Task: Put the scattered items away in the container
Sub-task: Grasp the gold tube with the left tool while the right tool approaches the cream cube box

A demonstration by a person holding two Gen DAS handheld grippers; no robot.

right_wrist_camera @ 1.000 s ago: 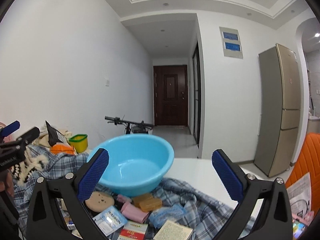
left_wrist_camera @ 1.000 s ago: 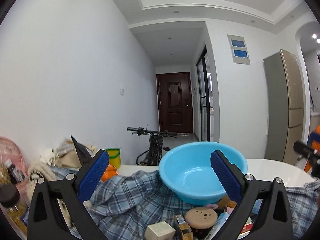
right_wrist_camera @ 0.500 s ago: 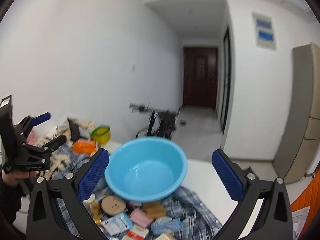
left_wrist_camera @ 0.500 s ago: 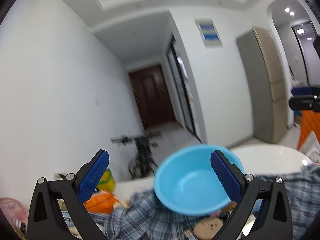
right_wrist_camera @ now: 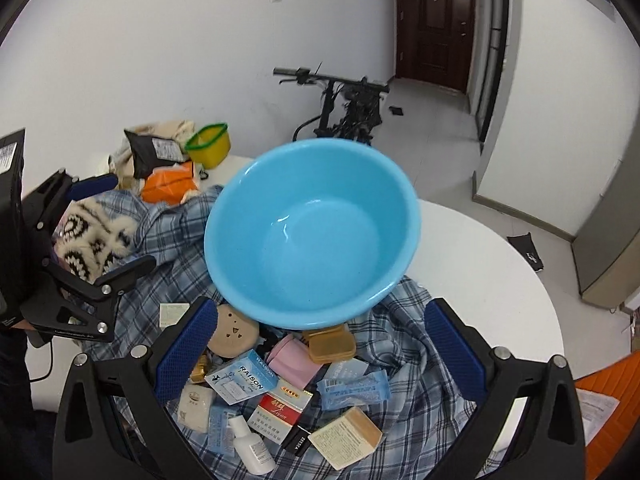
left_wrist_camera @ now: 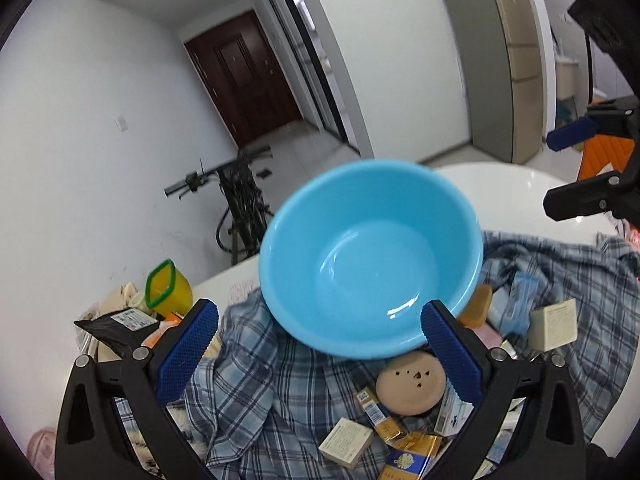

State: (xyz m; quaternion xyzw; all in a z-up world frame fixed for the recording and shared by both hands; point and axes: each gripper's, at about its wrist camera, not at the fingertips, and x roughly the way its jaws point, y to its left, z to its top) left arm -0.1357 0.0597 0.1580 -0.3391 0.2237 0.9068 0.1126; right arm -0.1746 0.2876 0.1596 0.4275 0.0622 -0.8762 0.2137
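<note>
Nearest the right hand-held gripper (right_wrist_camera: 320, 354), whose blue-padded jaws stand wide apart and hold nothing, the scattered items lie in a loose heap on a blue plaid shirt (right_wrist_camera: 404, 432), all on the near side of the blue basin (right_wrist_camera: 312, 236). Closest in are a white squeeze bottle (right_wrist_camera: 251, 446), a tan boxed bar (right_wrist_camera: 346, 437) and a red and white packet (right_wrist_camera: 280, 404). A step closer to the basin sit a blue RAISON carton (right_wrist_camera: 240, 376), a pale blue sachet (right_wrist_camera: 354, 386), a pink case (right_wrist_camera: 292, 362) and an amber soap box (right_wrist_camera: 328, 344) tucked under the basin's rim. A round beige compact (right_wrist_camera: 233, 332) lies just left of the amber box.

The left hand-held gripper (left_wrist_camera: 320, 354) is likewise wide open and empty, above the same heap, with the compact (left_wrist_camera: 411, 388) between its jaws and small cartons (left_wrist_camera: 346, 442) nearer still.

These things look light. The cartons and the boxed bar are stiff, with flat faces, and should take a grip across their narrow sides; the sachet is soft and slick and may slide or crumple, so pinching an edge seems wiser. The bottle is smooth and round, best taken across its body. The compact is wide, so a grip across its thin rim seems likeliest to hold.

The basin, empty and tilted, rests on the shirt. Beyond it lie the white tabletop (right_wrist_camera: 480, 264) and, to its far left, a yellow tub (right_wrist_camera: 209, 145).
</note>
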